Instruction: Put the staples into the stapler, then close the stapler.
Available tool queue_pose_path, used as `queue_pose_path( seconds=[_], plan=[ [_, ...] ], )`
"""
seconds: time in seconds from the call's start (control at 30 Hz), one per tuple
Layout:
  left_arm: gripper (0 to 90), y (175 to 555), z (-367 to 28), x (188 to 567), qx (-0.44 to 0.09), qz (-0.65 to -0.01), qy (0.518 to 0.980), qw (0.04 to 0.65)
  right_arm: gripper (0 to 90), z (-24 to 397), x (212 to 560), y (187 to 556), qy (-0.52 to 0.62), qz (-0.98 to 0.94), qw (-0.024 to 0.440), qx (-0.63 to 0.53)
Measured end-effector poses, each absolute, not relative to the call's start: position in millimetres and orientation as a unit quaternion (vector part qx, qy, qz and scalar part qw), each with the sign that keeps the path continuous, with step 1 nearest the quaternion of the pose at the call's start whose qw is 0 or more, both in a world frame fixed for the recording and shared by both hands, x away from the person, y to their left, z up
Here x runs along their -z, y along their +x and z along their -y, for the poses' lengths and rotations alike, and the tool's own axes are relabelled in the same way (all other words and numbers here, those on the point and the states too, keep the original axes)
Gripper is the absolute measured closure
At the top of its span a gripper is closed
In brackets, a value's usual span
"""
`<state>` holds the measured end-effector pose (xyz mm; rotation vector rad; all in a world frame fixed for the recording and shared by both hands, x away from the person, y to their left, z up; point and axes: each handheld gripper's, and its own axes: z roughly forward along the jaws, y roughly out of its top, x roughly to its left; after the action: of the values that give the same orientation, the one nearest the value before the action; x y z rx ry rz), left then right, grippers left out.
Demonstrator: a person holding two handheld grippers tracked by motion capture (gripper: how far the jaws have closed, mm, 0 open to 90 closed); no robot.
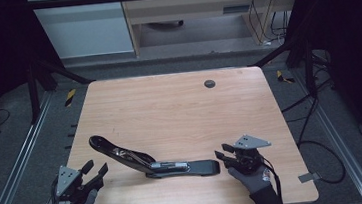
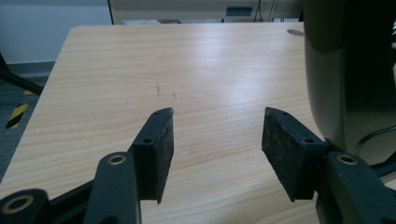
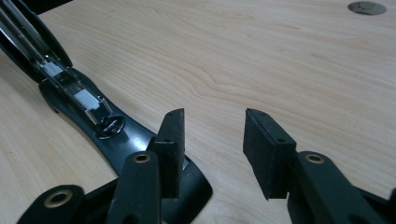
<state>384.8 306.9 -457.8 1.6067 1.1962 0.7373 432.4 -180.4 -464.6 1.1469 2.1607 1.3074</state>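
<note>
A black stapler (image 1: 154,162) lies opened out on the wooden table (image 1: 179,102), its base flat toward the right and its upper arm slanting up to the left. My left gripper (image 1: 95,166) sits at the table's front left, open, just left of the raised arm's end; in the left gripper view its jaws (image 2: 217,114) stand wide apart over bare wood. My right gripper (image 1: 222,152) is open at the front right, close to the base's end. In the right gripper view the gripper (image 3: 214,114) holds nothing, and the stapler (image 3: 88,105) runs off to the left with its metal staple channel showing.
A dark round cable hole (image 1: 209,83) is set in the table's far side. A large blurred grey and dark shape (image 2: 327,70) stands close at the right of the left gripper view. Cables (image 1: 319,149) trail on the floor right of the table.
</note>
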Motion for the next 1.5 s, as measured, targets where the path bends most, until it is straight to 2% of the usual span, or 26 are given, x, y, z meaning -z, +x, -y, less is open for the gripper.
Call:
queue_pose_path(
  seconds=[0.37,0.63,0.9,1.07,1.5],
  plan=[
    [42.9,375.3,-308.3,440.2,-0.306,-0.471,0.651,0.511,59.9,183.5,470.8,421.2,0.411,-0.762,0.185,-0.465],
    [42.4,370.2,-305.4,431.4,-0.306,-0.463,0.649,0.521,66.2,180.3,474.4,413.4,0.412,-0.766,0.182,-0.459],
    [41.4,365.8,-300.3,421.9,-0.309,-0.453,0.650,0.527,77.4,174.4,478.0,411.2,0.407,-0.775,0.176,-0.450],
    [41.1,363.4,-299.1,417.6,-0.311,-0.446,0.647,0.535,89.5,171.6,478.3,410.1,0.407,-0.779,0.177,-0.444],
    [38.2,363.9,-287.5,412.3,-0.313,-0.441,0.646,0.539,90.0,165.2,480.4,410.0,0.401,-0.785,0.173,-0.440]
  ],
)
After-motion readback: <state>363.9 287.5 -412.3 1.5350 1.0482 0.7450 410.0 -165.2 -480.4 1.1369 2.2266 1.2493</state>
